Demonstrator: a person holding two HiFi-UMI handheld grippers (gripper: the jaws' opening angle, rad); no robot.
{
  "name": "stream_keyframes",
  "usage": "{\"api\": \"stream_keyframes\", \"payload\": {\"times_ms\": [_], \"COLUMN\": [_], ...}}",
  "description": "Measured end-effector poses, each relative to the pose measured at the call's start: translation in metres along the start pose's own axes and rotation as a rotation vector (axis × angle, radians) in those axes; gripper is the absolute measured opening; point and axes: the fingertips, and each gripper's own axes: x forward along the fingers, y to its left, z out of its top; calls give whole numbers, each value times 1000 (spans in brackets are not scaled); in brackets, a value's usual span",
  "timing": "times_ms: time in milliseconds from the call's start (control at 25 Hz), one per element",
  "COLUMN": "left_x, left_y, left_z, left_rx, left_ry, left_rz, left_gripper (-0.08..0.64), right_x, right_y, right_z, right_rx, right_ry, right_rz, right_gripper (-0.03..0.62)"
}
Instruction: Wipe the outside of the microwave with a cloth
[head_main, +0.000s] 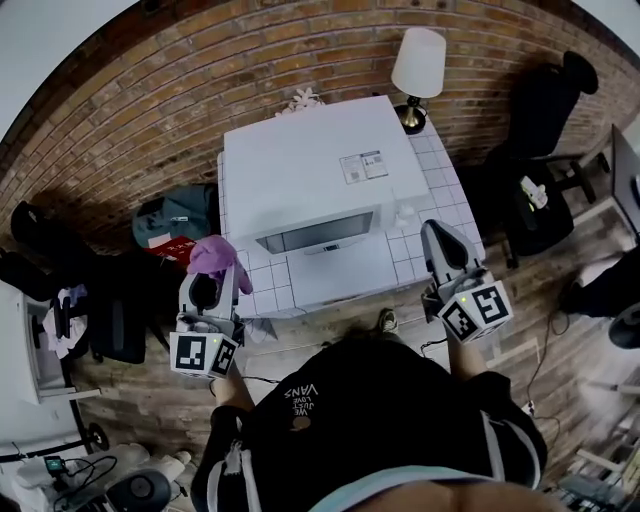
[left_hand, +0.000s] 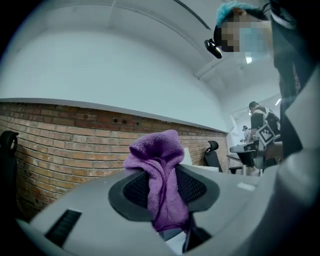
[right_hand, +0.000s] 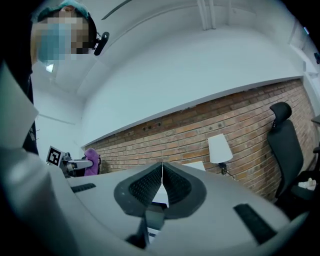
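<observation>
Purple cloth (left_hand: 161, 186) sits clamped in the left tool (left_hand: 162, 187).

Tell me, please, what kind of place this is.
Probably an office or workroom rather than a home kitchen: a brick wall, a black office chair, and a white microwave on a tiled table beside a lamp.
</observation>
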Motion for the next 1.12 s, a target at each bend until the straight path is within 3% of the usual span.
{"api": "stream_keyframes", "payload": {"times_ms": [320,480,760,960,1120], "left_x": [36,55,103,154,195], "left_y": [0,-3,24,66,90], "left_z": [2,10,20,17,2], "left_rx": [103,168,268,451,538], "left_ry": [65,80,123,246,346], "left_rz": [182,203,135,45,-60], "left_gripper": [141,141,141,141,141], "right_x": [22,38,71,87,93], "right_y": [-62,-76,-75,-63,-60], "right_z": [5,3,-2,-1,-2], "right_rx": [10,16,55,66,65], "right_ry": [56,67,65,50,39], "right_rz": [151,213,220,188,145], "right_gripper": [4,3,3,3,5]}}
